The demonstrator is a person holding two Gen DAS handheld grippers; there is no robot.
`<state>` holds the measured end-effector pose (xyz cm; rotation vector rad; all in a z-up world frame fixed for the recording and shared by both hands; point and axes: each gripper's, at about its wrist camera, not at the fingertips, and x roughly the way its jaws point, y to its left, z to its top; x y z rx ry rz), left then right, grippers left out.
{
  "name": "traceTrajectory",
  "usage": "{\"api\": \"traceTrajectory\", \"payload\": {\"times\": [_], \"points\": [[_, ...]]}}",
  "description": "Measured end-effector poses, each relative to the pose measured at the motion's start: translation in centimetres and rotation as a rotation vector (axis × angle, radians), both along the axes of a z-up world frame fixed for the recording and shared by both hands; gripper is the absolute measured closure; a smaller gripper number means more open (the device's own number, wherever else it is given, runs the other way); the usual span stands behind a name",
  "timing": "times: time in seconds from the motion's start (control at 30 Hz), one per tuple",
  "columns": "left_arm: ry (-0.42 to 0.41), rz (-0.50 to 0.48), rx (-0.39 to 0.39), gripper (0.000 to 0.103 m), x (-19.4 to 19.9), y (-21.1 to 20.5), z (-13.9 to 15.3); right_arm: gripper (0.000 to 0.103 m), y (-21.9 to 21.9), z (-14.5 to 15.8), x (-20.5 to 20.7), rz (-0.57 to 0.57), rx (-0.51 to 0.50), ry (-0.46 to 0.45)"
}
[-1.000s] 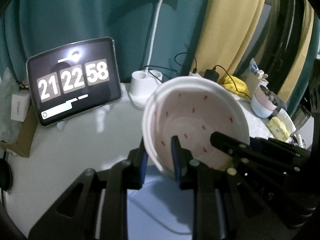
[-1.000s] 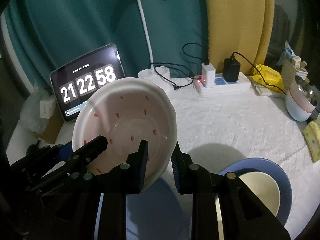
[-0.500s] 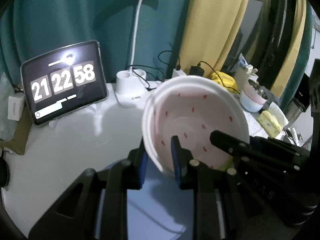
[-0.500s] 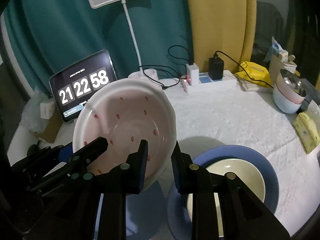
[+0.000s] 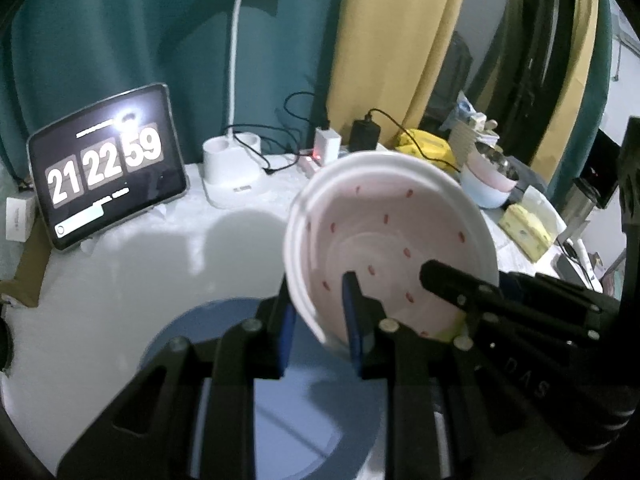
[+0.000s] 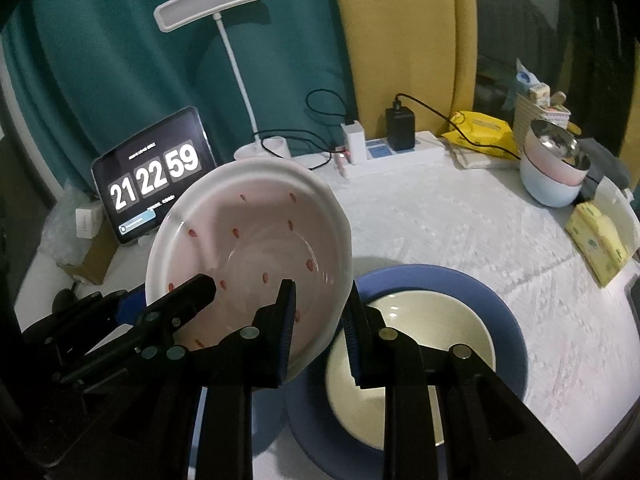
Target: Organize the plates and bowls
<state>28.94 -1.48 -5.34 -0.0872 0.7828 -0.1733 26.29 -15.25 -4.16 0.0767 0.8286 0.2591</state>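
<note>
I have both grippers on the same pink bowl (image 6: 248, 248), the one with red flecks inside, held tilted in the air above the worktop (image 6: 440, 216). The left gripper (image 5: 318, 320) pinches the bowl's near rim — one finger outside the wall, the other inside. The right gripper (image 6: 318, 320) pinches the rim on the opposite side in the same way, one blue-padded finger inside the bowl and one outside.

From the right wrist view, a blue plate (image 6: 508, 320) lies on the worktop just below and to the right of the bowl, with a cream bowl (image 6: 440, 328) sitting in it. From the left wrist view the blue plate (image 5: 224, 320) shows under my fingers.

At the back of the worktop stand a tablet (image 6: 154, 176) showing a clock, a white desk lamp (image 6: 212, 0) and a power strip (image 6: 392, 156) with chargers plugged in. Further right, stacked bowls (image 6: 554, 172) — pink over pale blue — sit near the edge.
</note>
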Motion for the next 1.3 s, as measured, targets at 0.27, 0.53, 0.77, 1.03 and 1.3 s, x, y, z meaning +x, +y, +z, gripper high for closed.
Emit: {"api": "traceTrajectory", "payload": {"times": [0.27, 0.53, 0.77, 1.03, 1.3], "points": [[0.007, -0.027, 0.014, 0.080, -0.3, -2.1, -0.2, 0.078, -2.2, -0.3, -0.5, -0.027, 0.013, 0.004], [0.016, -0.045, 0.016, 0.080, -0.4, -3.7, -0.7, 0.078, -3.9, -0.6, -0.9, -0.042, 0.018, 0.008], [0.031, -0.060, 0.020, 0.080, -0.5, -5.4, -1.4, 0.078, -5.6, -1.3, -1.2, -0.055, 0.020, 0.018], [0.052, -0.079, 0.042, 0.080, -0.8, -7.6, -2.3, 0.078, -7.4, -2.4, -1.4, -0.072, 0.020, 0.035], [0.079, -0.092, 0.065, 0.080, -0.9, -9.2, -3.7, 0.078, -8.8, -3.7, -1.5, -0.086, 0.028, 0.063]]}}
